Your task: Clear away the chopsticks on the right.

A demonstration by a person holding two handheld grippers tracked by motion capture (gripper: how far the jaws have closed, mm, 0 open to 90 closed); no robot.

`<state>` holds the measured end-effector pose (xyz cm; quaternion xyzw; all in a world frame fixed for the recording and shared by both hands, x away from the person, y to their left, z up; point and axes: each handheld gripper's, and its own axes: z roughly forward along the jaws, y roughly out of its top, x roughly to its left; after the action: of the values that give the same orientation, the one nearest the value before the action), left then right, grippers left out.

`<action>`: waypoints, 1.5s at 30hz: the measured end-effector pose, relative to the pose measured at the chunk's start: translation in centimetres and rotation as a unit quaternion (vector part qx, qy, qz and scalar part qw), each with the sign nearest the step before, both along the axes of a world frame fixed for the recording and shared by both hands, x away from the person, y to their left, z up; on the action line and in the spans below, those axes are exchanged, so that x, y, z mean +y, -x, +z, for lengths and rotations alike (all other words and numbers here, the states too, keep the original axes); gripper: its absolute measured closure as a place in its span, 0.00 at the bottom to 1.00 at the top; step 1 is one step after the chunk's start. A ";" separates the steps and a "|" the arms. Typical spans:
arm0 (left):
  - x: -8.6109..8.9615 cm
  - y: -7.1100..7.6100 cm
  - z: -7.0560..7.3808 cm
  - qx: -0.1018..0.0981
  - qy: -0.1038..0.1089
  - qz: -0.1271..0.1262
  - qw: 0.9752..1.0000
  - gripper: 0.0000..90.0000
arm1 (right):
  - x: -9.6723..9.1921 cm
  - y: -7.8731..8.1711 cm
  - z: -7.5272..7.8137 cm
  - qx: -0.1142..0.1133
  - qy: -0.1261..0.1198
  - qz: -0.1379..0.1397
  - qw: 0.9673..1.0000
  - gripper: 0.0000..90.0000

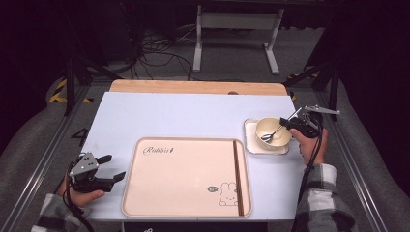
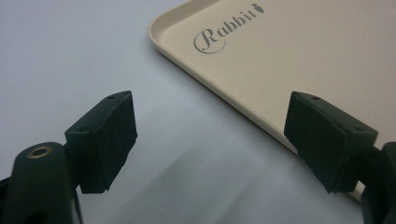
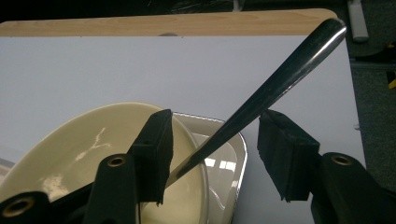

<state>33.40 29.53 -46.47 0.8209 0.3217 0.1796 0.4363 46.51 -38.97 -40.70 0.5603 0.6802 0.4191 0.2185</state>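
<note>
Right gripper [image 1: 286,123] at centre right of the high view, jaws half open astride the dark handle of the utensil [image 3: 275,88], pads seemingly clear of it, though hard to tell. Utensil leaning in the cream bowl [image 1: 273,133] on its square dish [image 1: 251,126]. Left gripper [image 1: 112,166] at lower left, wide open, empty, beside the tray [image 1: 186,174].

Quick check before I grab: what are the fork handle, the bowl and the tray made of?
Fork handle: looks like polished metal, dark with bright mirror glints. Bowl: cream and glossy, ceramic or melamine, hard to tell which. Tray: beige and matte, probably plastic, with a printed rabbit.
</note>
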 end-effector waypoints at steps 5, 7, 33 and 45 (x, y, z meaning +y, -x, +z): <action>0.0 0.1 0.0 0.001 0.000 0.001 1.000 0.20 | -0.2 -0.4 -0.4 0.000 -0.013 -0.007 1.000 0.59; 0.1 0.1 -0.1 0.003 -0.002 0.001 1.000 0.20 | -0.1 -0.3 -0.4 -0.005 -0.021 -0.005 1.000 0.67; -0.1 0.3 0.3 -0.011 -0.006 0.001 1.000 0.20 | -0.4 1.4 1.6 -0.065 -0.023 -0.001 0.998 0.94; -0.1 0.4 0.4 -0.013 -0.003 0.001 1.000 0.20 | 1.1 2.0 3.2 -0.081 0.006 0.042 0.996 1.00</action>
<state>32.99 29.39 -46.08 0.8195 0.3161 0.1912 0.4380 44.54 -37.85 -37.46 0.4939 0.6857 0.4677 0.2590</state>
